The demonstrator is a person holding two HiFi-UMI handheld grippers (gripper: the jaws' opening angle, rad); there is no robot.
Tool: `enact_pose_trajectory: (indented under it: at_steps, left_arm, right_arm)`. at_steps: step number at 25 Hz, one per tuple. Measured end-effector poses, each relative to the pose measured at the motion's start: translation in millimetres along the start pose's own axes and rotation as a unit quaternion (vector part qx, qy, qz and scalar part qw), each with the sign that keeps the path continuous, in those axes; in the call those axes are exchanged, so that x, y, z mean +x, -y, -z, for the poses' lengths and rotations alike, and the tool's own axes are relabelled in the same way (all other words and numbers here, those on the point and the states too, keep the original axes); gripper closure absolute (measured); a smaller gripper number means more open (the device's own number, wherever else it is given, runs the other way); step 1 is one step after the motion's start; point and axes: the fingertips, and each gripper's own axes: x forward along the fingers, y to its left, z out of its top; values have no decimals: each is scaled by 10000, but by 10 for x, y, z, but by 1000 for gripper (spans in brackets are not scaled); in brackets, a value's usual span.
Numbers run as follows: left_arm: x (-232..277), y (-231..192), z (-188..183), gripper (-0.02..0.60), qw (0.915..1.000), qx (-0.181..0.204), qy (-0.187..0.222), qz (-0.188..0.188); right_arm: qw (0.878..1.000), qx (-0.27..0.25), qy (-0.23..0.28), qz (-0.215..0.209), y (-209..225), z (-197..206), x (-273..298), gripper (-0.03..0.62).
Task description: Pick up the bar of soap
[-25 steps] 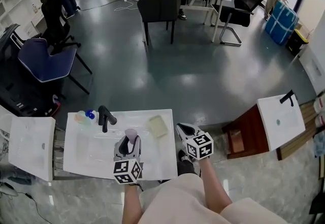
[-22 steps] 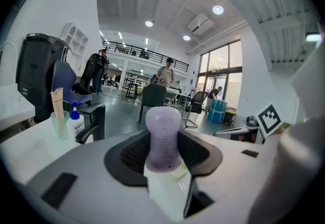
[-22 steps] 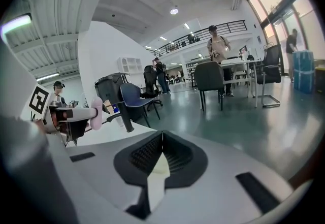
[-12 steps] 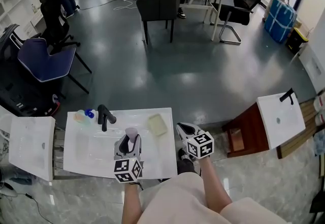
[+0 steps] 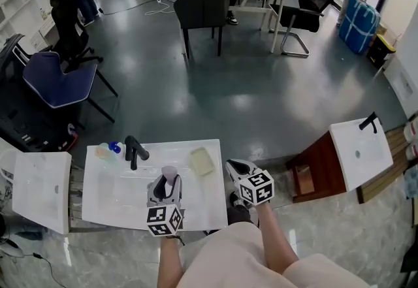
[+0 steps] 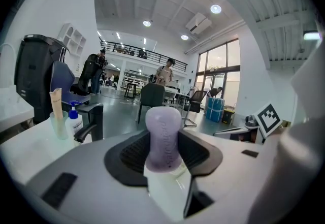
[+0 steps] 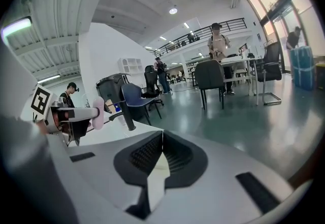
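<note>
A lilac bar of soap (image 6: 163, 131) stands upright between the ribbed black pads of my left gripper (image 6: 163, 149), which is shut on it. In the head view the soap (image 5: 169, 172) is held over the white sink top (image 5: 111, 205), at the tip of the left gripper (image 5: 168, 180). My right gripper (image 5: 232, 165) hovers just off the sink's right edge. Its pads meet in a thin line with nothing between them (image 7: 161, 149). From the right gripper view, the soap (image 7: 98, 113) shows at the far left in the other gripper.
A black faucet (image 5: 134, 149) and a blue-capped pump bottle (image 5: 115, 147) stand at the sink's back left. A pale yellow-green pad (image 5: 203, 161) lies at its back right. More white sinks (image 5: 39, 189) (image 5: 359, 153) flank it. Chairs and tables stand across the grey floor.
</note>
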Motion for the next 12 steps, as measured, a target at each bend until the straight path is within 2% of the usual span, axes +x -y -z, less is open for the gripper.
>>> enact_pose_trajectory:
  at_steps: [12]
  left_arm:
    - [7, 28, -11, 402, 10000, 67, -15, 36]
  right_arm:
    - [9999, -103, -25, -35, -22, -14, -4, 588]
